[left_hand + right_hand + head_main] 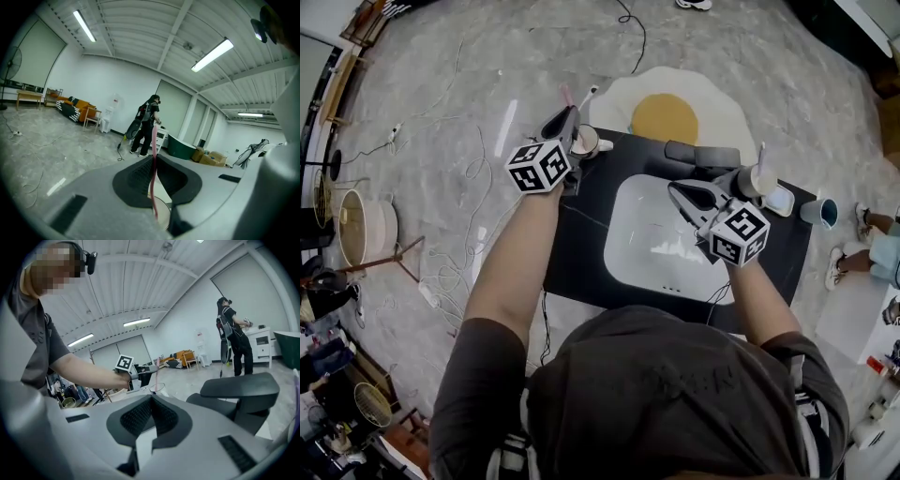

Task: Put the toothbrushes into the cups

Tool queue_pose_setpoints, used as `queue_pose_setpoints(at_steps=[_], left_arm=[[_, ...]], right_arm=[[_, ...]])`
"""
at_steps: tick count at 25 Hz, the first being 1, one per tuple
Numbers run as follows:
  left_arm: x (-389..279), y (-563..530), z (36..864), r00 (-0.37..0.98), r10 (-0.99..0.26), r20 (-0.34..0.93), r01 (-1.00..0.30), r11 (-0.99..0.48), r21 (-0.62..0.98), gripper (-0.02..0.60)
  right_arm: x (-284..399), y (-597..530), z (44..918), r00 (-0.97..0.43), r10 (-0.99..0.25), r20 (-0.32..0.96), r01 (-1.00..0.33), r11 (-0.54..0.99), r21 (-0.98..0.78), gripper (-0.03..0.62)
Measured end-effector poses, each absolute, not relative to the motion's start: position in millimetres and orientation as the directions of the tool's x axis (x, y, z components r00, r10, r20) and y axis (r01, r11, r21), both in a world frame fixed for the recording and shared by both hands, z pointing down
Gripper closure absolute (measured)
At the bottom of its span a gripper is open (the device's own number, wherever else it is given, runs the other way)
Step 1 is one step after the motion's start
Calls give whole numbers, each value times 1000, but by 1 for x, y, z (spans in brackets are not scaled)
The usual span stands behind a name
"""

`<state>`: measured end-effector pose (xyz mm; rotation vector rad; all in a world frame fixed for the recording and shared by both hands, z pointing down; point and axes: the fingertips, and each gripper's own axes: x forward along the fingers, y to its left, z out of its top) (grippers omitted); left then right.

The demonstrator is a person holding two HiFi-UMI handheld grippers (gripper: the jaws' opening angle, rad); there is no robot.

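Left gripper [154, 158]: own view shows fingers clamped on pink toothbrush [154, 139].
Head view: cup [585, 142] beside it.
Right gripper [152, 398]: fingers together, empty.

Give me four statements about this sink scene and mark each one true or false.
1. The left gripper is shut on a pink toothbrush. True.
2. The right gripper holds a toothbrush. False: its jaws are together with nothing between them.
3. The sink is black. False: it is white, set in a black counter.
4. A fried-egg rug lies on the floor beyond the counter. True.
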<state>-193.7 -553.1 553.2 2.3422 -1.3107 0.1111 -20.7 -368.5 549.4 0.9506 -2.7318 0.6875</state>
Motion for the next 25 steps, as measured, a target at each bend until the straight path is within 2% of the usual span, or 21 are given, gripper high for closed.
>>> queue_pose_setpoints(at_steps=[8, 13, 17, 25], left_arm=[[-195, -540, 575, 550, -775, 311, -833, -481, 274, 554], [-199, -518, 600, 525, -733, 433, -848, -492, 196, 552], [-209, -491, 609, 505, -704, 500, -857, -479, 192, 462], [-258, -423, 559, 492, -765, 416, -869, -404, 287, 456]], right_arm=[[-22, -383, 553, -786, -542, 297, -618, 698, -361, 600], [-26, -383, 552, -797, -529, 292, -604, 708, -365, 601], [-35, -381, 545, -812, -512, 279, -583, 727, -363, 600], [-78, -376, 515, -848, -462, 258, -527, 784, -328, 601]])
